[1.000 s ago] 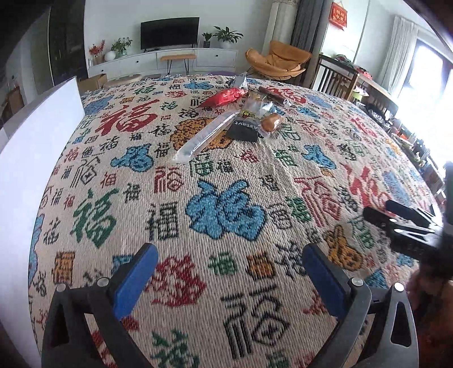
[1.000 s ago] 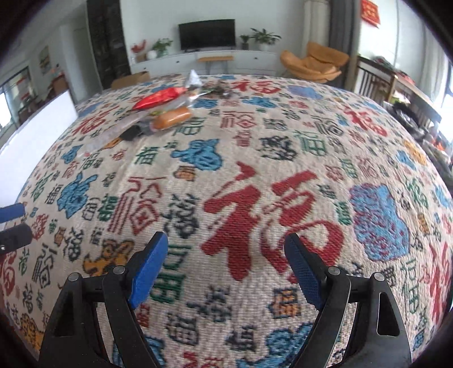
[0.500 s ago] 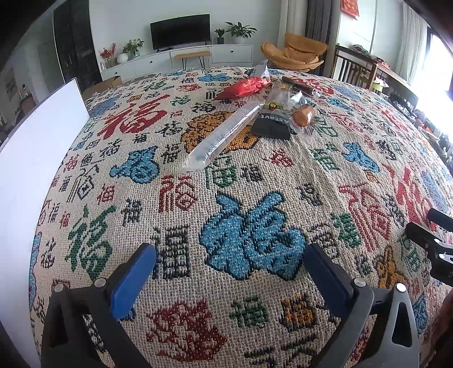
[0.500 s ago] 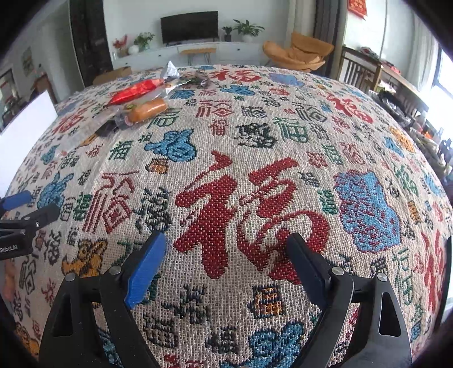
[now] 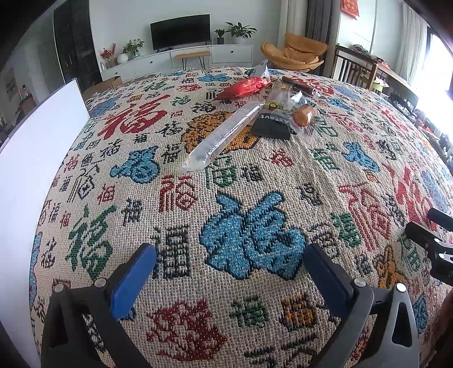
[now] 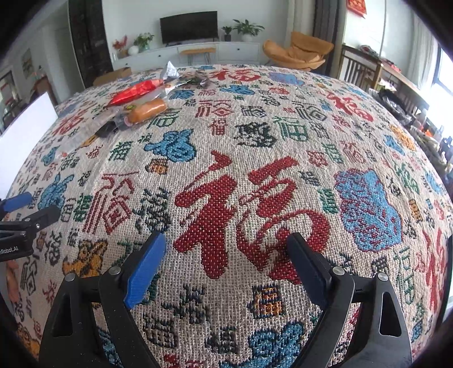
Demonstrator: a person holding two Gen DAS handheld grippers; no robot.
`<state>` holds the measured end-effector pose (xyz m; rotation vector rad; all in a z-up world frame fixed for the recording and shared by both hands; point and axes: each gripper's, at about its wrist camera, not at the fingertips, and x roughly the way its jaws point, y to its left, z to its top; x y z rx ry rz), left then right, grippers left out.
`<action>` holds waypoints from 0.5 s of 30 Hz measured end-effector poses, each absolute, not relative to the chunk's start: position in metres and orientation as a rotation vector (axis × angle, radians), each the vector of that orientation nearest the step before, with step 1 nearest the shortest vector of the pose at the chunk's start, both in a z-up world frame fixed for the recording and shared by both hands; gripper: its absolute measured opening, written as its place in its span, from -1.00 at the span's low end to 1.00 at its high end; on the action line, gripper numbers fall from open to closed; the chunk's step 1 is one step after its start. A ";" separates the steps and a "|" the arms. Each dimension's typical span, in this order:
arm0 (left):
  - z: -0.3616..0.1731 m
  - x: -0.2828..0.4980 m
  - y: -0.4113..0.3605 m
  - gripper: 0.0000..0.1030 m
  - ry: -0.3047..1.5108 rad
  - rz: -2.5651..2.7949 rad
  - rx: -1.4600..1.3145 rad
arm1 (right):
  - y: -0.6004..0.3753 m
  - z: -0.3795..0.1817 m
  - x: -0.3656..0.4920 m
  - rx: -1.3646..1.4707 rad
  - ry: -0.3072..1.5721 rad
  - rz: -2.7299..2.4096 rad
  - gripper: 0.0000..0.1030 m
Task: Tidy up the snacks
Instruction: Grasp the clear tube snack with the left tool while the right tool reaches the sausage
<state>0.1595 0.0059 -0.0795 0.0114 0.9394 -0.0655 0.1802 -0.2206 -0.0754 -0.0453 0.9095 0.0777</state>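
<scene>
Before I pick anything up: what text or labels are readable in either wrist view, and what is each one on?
"福", woven repeatedly in red, blue, green and black: tablecloth.
"nRobot.AI", start cut off by the frame edge: body of the left gripper, seen from the right wrist.
White upside-down lettering on the black snack packet: too blurred to read.
Yellow label on the clear wrapper: too small.
Red hanging on the far wall: unreadable.

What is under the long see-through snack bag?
The long clear packet lies flat on the patterned tablecloth, across an orange woven shape. Its far end rests against the black packet. The cloth straight beneath it is covered.
</scene>
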 end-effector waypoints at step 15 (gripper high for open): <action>-0.080 0.159 0.006 1.00 0.939 -0.066 0.011 | -0.187 -0.038 0.248 0.164 0.980 0.227 0.75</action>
